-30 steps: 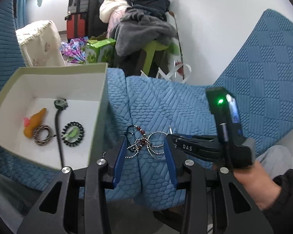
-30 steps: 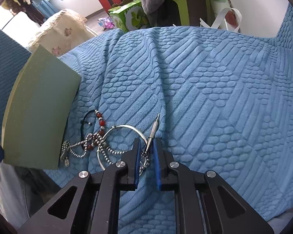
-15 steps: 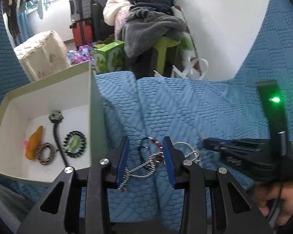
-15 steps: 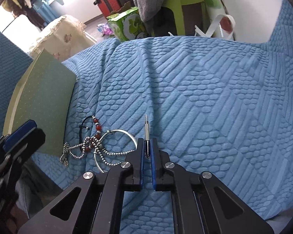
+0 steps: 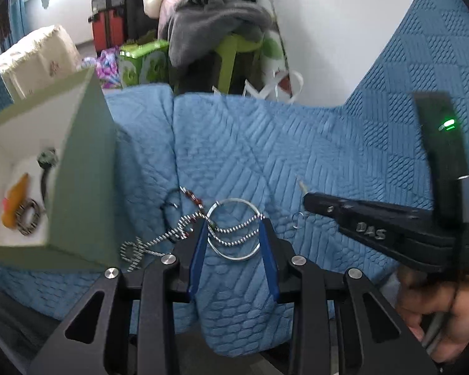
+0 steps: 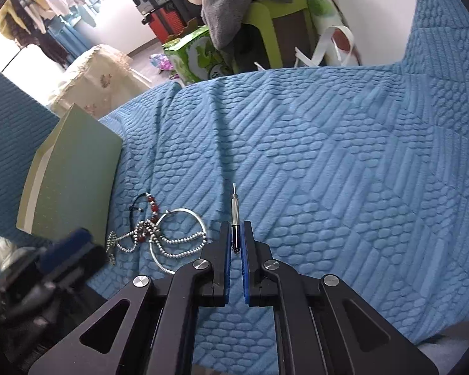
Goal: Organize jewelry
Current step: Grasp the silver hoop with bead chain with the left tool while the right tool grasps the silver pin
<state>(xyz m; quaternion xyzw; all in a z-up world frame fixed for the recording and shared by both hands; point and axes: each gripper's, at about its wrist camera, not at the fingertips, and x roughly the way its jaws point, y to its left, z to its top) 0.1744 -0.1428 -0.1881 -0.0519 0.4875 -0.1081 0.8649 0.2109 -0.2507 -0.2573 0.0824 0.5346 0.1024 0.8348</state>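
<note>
A tangle of jewelry lies on the blue quilted sofa cover: a silver bangle [image 5: 233, 229] [image 6: 179, 240], a silver bead chain [image 5: 159, 241] [image 6: 178, 240] and a cord with red beads [image 5: 190, 194] [image 6: 151, 203]. My left gripper [image 5: 233, 232] is open, its fingers on either side of the bangle and chain. My right gripper [image 6: 235, 234] is shut on a thin metal pin-like piece [image 6: 234, 206], held above the cover right of the tangle. A green box [image 5: 84, 168] [image 6: 75, 172] holds an orange piece [image 5: 15, 197], a patterned ring [image 5: 29, 215] and a dark cord piece [image 5: 47, 159].
The sofa back [image 5: 422, 62] rises at the right. Beyond the sofa stand a lime stool with piled clothes [image 5: 222, 25], a green carton [image 5: 143, 62], a red suitcase [image 5: 108, 28] and a cream covered box [image 5: 37, 59].
My left gripper has moved right and forward, so its fingers now straddle the bangle and chain. My right gripper has lifted slightly with the pin held in it.
</note>
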